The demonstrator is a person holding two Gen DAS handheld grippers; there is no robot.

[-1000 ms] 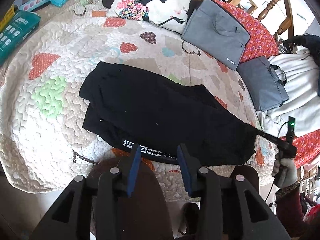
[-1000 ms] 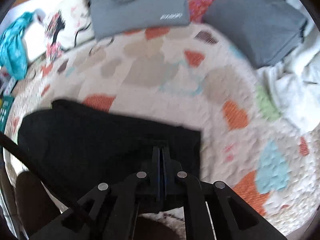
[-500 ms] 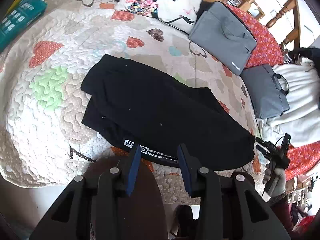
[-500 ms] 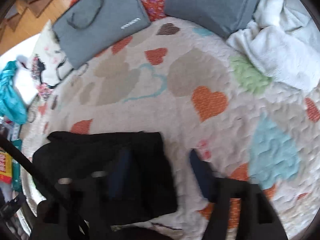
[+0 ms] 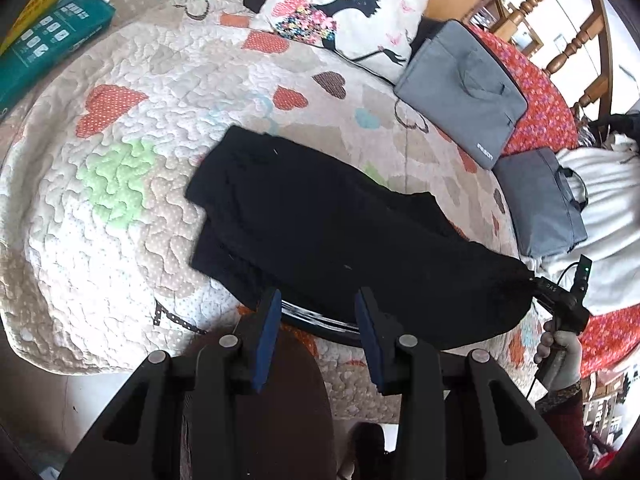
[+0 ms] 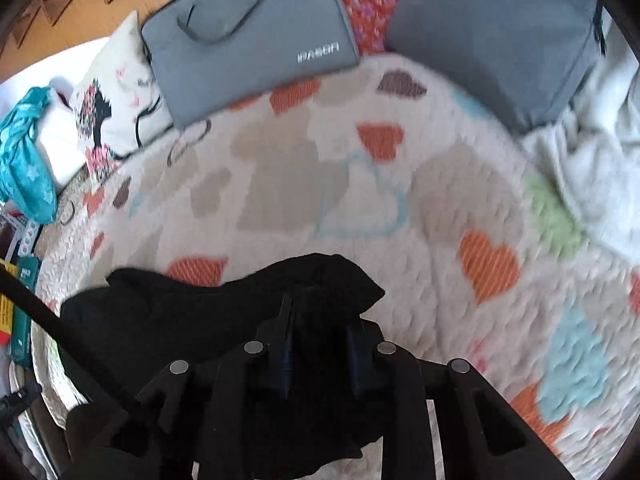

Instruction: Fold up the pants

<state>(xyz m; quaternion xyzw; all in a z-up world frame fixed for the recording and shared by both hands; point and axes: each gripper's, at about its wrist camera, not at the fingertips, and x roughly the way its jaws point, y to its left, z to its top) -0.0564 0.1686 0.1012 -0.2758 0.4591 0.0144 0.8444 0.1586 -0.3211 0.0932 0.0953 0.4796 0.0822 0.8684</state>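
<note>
The black pants lie folded lengthwise on the heart-patterned quilt, waistband with white lettering toward me. My left gripper is open and empty, hovering just short of the waistband. My right gripper has its jaws partly closed around a bunched end of the pants, which rises in a hump between the fingers. In the left wrist view the right gripper shows at the pants' right end, the cloth pulled up to it.
Two grey laptop bags lie at the far right beside a white blanket. A printed pillow sits at the back. A teal box lies at the left edge.
My right gripper opened, came back onto the pants' end and closed on it, bunching and lifting the cloth. My left gripper stayed open near the waistband.
</note>
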